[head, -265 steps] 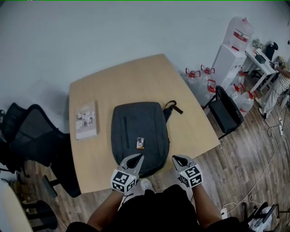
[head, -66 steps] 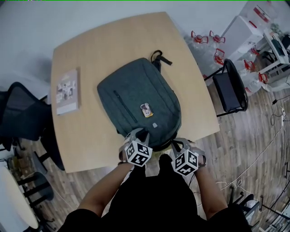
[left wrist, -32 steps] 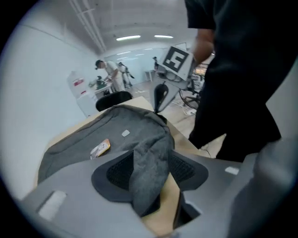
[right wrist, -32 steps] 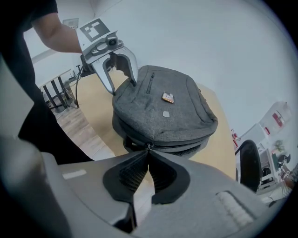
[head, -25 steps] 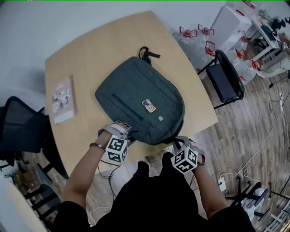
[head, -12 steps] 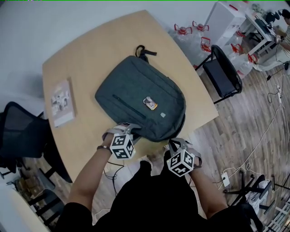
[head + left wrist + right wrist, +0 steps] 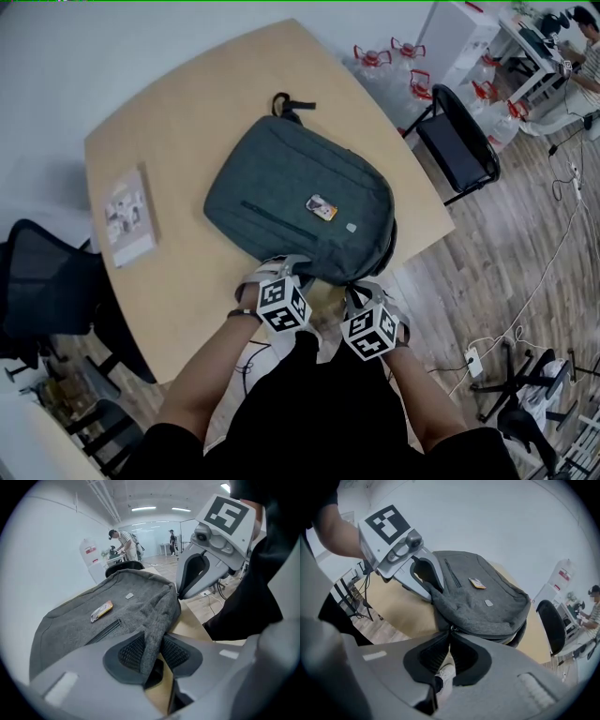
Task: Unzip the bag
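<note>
Backpack (image 7: 300,206) time, starting with the head view. The gray backpack lies flat on the wooden table (image 7: 169,131), right in front of both grippers. The left gripper (image 7: 281,270) and the right gripper (image 7: 361,287) both touch the edge of the bag that is nearest to them. They sit side by side, with the right one near the bag's corner.

In the left gripper view, a fold of the gray cloth stands up between the two black pads. The pads squeeze it from both sides, so this gripper is holding the bag in place. The rest of the bag stretches away ahead of the jaws, and its small front pocket zip looks closed.

In the right gripper view, the jaws are pinched almost all the way together. Right at their tips sits the little metal zipper pull (image 7: 451,629), on the bag's edge, and they seem to have it nipped. I see no open gap along the zip from here.

So I think the grabbing part is done. The pulling part is not done yet: the zip has to slide all the way along the bag.
</note>
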Available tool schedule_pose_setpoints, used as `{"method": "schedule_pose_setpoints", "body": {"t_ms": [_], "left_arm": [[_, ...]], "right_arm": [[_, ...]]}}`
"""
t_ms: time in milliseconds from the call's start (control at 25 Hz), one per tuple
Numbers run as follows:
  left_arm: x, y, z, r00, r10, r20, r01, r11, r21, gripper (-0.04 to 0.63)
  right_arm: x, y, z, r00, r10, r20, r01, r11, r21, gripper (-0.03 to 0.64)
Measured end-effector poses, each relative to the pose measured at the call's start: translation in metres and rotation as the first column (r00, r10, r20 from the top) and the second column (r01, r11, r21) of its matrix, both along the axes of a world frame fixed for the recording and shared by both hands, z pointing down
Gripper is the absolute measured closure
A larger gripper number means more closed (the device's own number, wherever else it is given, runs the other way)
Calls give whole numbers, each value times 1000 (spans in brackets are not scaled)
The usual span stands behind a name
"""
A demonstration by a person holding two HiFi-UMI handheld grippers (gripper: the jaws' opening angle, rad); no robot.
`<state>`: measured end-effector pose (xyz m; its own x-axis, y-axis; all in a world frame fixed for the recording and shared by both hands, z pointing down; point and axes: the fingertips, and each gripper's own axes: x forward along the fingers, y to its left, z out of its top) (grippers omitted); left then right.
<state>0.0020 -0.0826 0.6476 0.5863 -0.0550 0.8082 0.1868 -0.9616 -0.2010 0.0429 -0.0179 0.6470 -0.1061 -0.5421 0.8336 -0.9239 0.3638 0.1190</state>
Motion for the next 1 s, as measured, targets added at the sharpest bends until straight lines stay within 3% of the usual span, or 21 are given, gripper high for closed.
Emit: {"method": "schedule_pose_setpoints", "body": {"t_ms": [200, 440, 520, 560, 680, 760, 880, 1000], "left_arm": [[-1, -2, 0, 1000, -23, -17, 23, 1000, 6, 468], [-1, 4, 1, 998, 6, -59, -4, 999, 41, 458], [-3, 7, -4, 996, 5, -89, 0, 999, 54, 433], [-5, 9, -9, 994, -15, -112, 19, 999, 42, 376], [-15, 10, -35, 963, -154, -221, 144, 988, -59, 385], [-20, 7, -57, 899, -300, -320, 255, 951, -176, 425], [-30, -8, -90, 733, -524, -433, 402, 848, -346, 517], [-33, -21, -117, 577, -655, -487, 486, 755, -440, 578]], "right_arm": [[-12, -7, 1, 999, 45, 25, -45, 999, 15, 601], [-1, -4, 0, 994, 92, 59, -96, 993, 65, 603], [7, -2, -8, 992, 102, 69, -109, 990, 92, 574], [11, 1, -15, 991, 104, 82, -112, 988, 104, 557], [29, 7, -37, 987, 100, 123, -118, 981, 151, 557], [43, 8, -53, 983, 104, 154, -134, 971, 197, 557], [61, 1, -82, 978, 102, 180, -153, 942, 300, 558], [73, -8, -120, 984, 82, 156, -142, 893, 427, 595]]}}
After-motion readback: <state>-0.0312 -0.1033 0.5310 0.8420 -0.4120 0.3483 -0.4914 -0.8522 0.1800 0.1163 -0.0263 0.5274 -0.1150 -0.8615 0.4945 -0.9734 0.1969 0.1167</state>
